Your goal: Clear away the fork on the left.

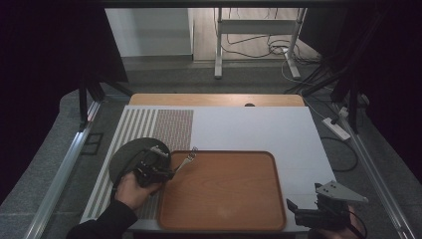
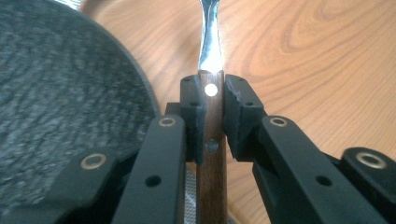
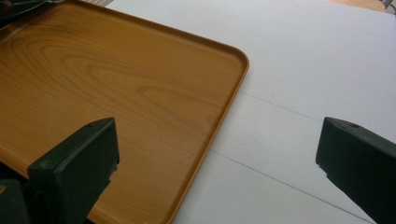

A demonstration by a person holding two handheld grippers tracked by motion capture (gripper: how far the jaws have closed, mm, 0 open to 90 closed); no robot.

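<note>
Your right hand-held gripper (image 1: pixel 303 211) sits closest, low at the near right corner of the counter (image 1: pixel 278 129), its jaws spread wide with nothing between them; from its own camera you look past both pads at the bare corner of the wooden tray (image 3: pixel 140 93) and the white surface beside it. It touches nothing.

Your left hand-held gripper (image 2: pixel 212 116) is clenched on the fork (image 2: pixel 211 154), the pads pressing either side of the brown wooden handle just below the metal neck. From above, the fork (image 1: pixel 185 160) reaches out over the tray's far left corner (image 1: pixel 171 199), tines pointing away from you, with the dark round plate (image 1: pixel 124 154) just to the left under your hand.

Judging from this, the pick-up is done and the fork is in the air above the tray's edge. What remains, it seems, is lowering it onto the tray and letting go; the tray itself holds nothing yet.
</note>
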